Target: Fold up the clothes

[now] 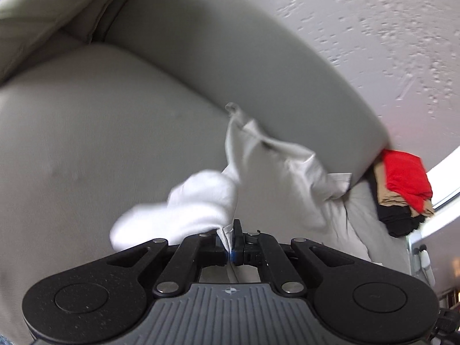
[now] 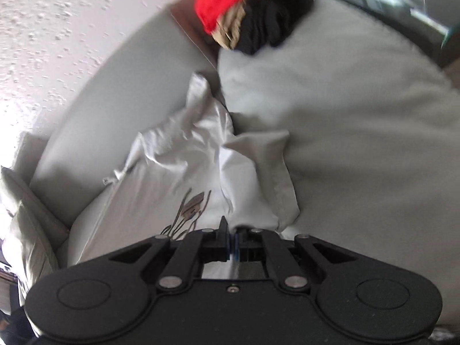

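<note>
White T-shirt (image 1: 258, 155), printed with a grey line motif (image 2: 189, 210) visible in the right wrist view: held at two points, draped between the grippers over a grey sofa seat cushion (image 1: 100, 129) and rising crumpled against the sofa backrest (image 1: 230, 43). Left gripper (image 1: 230, 244): jaws closed tight on a bunched white edge of the shirt, the fabric bulging out to the left of the fingertips and trailing away up and to the right. Right gripper (image 2: 231, 244): jaws likewise pressed together with a fold of the same shirt pinched between the blue pads, the cloth spreading directly ahead of the fingertips, with one sleeve or hem flap (image 2: 273, 172) turned over toward the right. Stack of folded clothes (image 1: 402, 187): red piece on top, tan beneath, black at the bottom; sits on the sofa well apart from the shirt, at the far end of the backrest; in the right wrist view the same stack (image 2: 253, 8) lies beyond the shirt at the top of the picture. Pale cushion (image 1: 43, 8): at the far left corner of the sofa. Textured white wall (image 1: 359, 28): behind the backrest. Both views are motion-blurred; fine detail of the shirt's edges cannot be told.
</note>
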Demonstrator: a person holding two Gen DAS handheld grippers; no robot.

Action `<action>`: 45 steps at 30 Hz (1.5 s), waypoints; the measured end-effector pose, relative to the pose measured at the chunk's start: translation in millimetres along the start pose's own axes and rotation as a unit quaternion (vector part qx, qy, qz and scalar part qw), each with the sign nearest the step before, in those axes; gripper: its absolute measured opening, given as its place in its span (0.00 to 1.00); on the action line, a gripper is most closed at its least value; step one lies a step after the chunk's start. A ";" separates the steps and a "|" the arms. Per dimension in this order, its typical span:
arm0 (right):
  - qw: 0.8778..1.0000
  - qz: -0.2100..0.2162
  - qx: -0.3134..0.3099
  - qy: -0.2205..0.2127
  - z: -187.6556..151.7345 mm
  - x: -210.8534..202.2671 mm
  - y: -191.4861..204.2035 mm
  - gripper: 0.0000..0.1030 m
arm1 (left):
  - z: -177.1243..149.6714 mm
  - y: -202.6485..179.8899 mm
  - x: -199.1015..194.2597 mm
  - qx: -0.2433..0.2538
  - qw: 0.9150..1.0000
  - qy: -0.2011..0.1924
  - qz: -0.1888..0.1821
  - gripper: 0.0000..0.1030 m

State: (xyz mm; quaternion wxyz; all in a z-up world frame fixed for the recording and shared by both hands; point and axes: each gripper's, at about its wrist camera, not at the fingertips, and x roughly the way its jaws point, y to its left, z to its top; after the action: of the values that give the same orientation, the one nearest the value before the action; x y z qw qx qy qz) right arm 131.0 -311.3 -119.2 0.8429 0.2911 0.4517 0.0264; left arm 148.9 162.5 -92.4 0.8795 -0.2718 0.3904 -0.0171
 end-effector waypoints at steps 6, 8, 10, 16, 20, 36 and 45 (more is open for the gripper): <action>0.999 -0.017 -0.045 0.011 -26.8 -28.3 -4.8 0.03 | -26.6 1.4 -25.3 0.058 0.997 0.017 0.044 0.01; 0.997 -0.033 -0.055 0.030 -42.2 -20.8 -11.6 0.03 | -43.7 6.1 -12.7 0.080 0.993 0.039 0.071 0.01; 0.995 -0.056 -0.065 0.044 -59.3 -7.8 -18.2 0.03 | -60.5 14.3 2.3 0.086 0.990 0.065 0.096 0.01; 0.991 -0.087 -0.082 0.055 -77.4 4.8 -30.6 0.12 | -79.4 32.1 6.9 0.088 0.980 0.094 0.153 0.14; 0.989 -0.088 -0.108 0.042 -73.9 -23.7 -30.2 0.42 | -82.2 26.0 -28.6 0.157 0.964 0.070 0.201 0.25; 0.969 0.013 -0.228 0.090 -142.1 18.2 20.1 0.16 | -180.2 -65.0 1.7 0.296 0.949 0.084 0.062 0.19; 0.954 -0.013 -0.259 0.152 -173.1 10.3 12.9 0.09 | -198.2 -51.3 -14.3 0.334 0.928 0.154 0.068 0.08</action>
State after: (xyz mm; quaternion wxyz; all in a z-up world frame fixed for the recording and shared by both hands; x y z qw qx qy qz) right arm 5.4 -216.6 -193.4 0.8111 0.0491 0.5558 0.1754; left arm 10.3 30.1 -166.0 0.8476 0.0703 0.5100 -0.1283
